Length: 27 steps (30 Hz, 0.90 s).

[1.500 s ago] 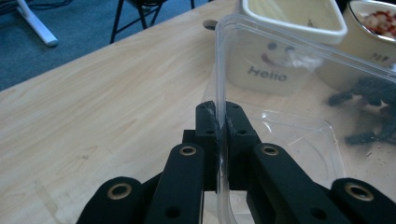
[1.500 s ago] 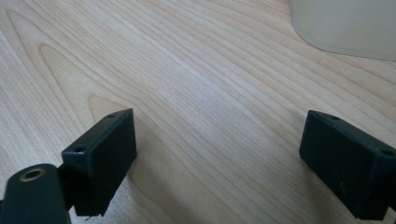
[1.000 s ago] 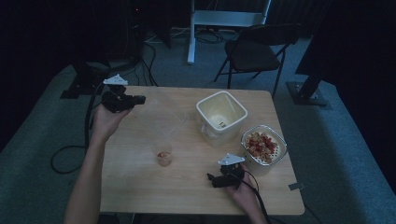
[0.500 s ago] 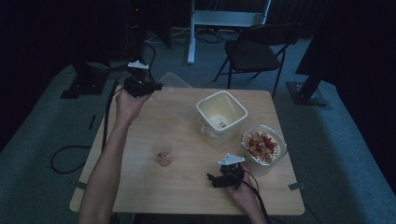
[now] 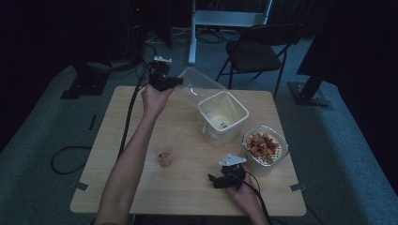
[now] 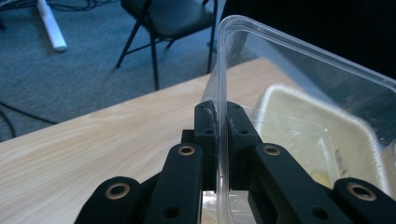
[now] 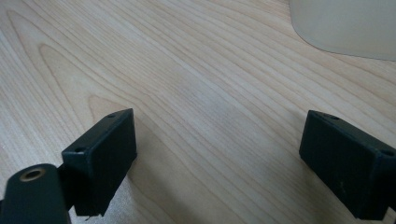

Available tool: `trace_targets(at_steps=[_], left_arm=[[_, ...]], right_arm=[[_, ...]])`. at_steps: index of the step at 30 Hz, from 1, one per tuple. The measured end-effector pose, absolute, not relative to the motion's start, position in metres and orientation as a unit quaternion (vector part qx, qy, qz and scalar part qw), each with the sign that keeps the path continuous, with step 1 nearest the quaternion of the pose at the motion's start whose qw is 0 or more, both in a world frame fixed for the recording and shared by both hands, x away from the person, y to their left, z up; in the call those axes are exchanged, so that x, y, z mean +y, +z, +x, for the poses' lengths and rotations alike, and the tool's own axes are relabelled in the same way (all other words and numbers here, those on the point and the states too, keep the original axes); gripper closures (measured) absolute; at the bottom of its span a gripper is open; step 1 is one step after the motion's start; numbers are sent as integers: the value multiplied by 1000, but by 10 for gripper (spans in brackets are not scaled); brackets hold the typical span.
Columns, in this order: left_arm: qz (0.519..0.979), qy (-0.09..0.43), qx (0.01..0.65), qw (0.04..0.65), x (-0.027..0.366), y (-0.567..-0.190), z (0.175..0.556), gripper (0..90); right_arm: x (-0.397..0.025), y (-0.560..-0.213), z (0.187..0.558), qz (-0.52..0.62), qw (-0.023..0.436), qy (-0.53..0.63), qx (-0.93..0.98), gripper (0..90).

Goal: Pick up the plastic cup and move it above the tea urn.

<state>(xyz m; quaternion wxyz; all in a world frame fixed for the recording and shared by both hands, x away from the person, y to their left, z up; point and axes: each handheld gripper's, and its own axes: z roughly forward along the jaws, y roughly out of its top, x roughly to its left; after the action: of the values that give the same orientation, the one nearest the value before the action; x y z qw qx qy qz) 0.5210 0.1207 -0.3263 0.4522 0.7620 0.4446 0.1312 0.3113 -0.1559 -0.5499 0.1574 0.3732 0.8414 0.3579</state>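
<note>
Table (image 5: 141, 187) has open wood across the left half and along the bottom edge of the high view; clutter sits centre-right. Left gripper (image 5: 174, 82), upper centre-left of that view past the table's far edge, jaws clamped on the rim of a clear plastic tub (image 5: 199, 86), wall pinched between the pads (image 6: 205, 123). Tub is lifted and tilted, lower corner over the white bin (image 5: 223, 117), can't tell if touching. Left forearm reaches long and diagonal up from the bottom. Right gripper (image 5: 216, 179), lower centre-right, low over bare wood, jaws wide apart, just beside the strainer of red pieces (image 5: 264, 146). Small cup (image 5: 164, 154) stands alone mid-table, clear all round.
</note>
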Motion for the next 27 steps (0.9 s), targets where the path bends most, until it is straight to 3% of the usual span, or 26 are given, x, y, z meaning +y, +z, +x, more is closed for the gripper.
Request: trace_targets(at_steps=[4, 7, 10, 15, 17, 21, 27], left_arm=[[760, 134, 444, 455, 106, -323, 525, 841], [752, 127, 427, 486, 101, -320, 524, 598], [754, 133, 413, 492, 102, -318, 520, 524], [771, 109, 403, 481, 98, -324, 521, 512], [785, 154, 391, 455, 85, -329, 517, 508], [766, 148, 395, 485, 84, -328, 516, 508], [764, 153, 399, 483, 93, -324, 516, 508]], right_arm=[[-156, -550, 311, 373, 157, 358, 841, 106], [-156, -550, 311, 375, 158, 358, 841, 107], [-156, -550, 311, 375, 158, 358, 840, 107], [-156, -550, 311, 376, 158, 357, 840, 107], [-156, -550, 311, 376, 158, 357, 840, 107], [-156, -550, 310, 376, 159, 357, 840, 107], [-156, -550, 310, 377, 159, 357, 840, 107]])
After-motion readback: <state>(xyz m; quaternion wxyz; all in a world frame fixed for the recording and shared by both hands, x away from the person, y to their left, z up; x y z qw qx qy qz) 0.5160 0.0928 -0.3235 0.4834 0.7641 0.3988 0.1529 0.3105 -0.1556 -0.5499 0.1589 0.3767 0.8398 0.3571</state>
